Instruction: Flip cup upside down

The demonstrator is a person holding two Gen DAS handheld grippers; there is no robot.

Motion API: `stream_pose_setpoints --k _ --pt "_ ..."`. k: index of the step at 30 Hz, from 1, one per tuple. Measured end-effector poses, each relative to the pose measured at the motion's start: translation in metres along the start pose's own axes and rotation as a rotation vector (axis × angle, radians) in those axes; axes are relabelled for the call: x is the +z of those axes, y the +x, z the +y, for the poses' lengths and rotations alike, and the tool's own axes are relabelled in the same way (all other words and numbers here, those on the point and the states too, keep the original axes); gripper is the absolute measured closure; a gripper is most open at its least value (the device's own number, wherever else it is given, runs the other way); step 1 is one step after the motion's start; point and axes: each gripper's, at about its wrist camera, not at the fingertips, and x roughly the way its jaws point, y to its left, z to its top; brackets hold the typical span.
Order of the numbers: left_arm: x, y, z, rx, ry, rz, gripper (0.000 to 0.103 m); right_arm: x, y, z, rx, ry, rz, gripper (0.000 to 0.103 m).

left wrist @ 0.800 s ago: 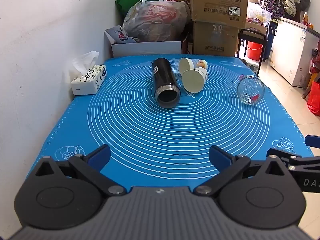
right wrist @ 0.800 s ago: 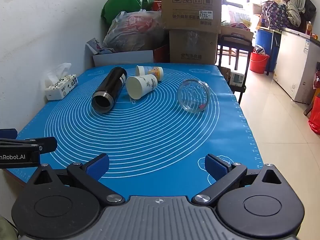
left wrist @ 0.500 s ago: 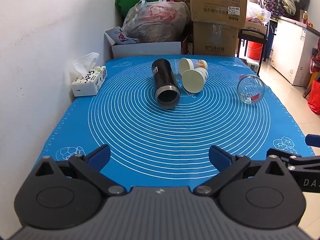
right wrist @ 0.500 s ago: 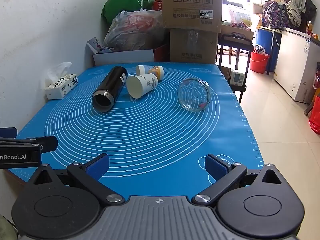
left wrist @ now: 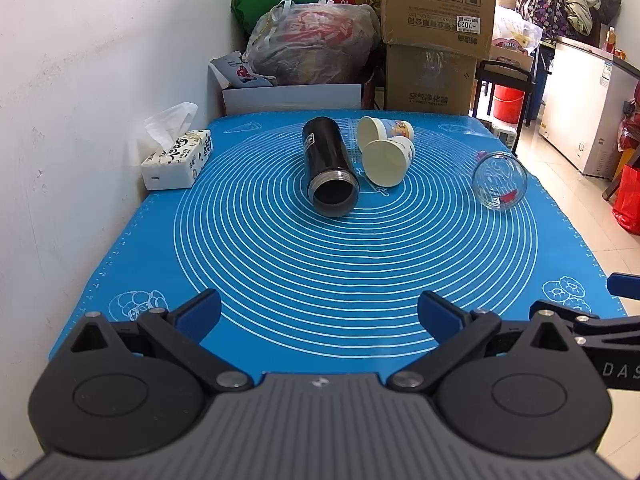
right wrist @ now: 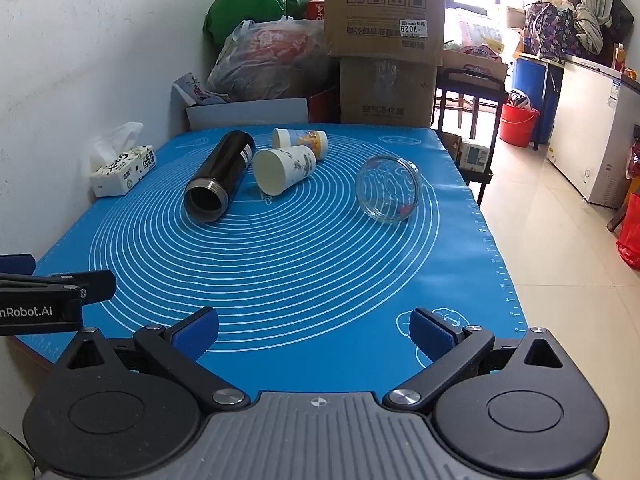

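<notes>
Four vessels on their sides mid-table (left wrist: 280,320), none flipped: black flask (left wrist: 329,168), two paper cups (left wrist: 389,160), glass cup (left wrist: 499,181); left gripper (left wrist: 319,312) and right gripper (right wrist: 314,330) at near edge, wide open, empty; whole task outstanding.

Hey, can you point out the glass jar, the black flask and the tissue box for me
glass jar (right wrist: 387,188), right wrist view, on its clear side wall.
black flask (left wrist: 326,152), left wrist view, on the middle of its body.
tissue box (left wrist: 178,160), left wrist view, on its top face.
</notes>
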Motion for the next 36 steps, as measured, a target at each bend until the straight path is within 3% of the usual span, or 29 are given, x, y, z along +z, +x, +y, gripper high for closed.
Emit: stream_pose_setpoints --k 36 --pt "0.0005 0.0026 -0.0014 -0.009 0.002 0.014 0.000 -0.0031 0.0030 0.0000 0.003 -0.001 0.008 0.000"
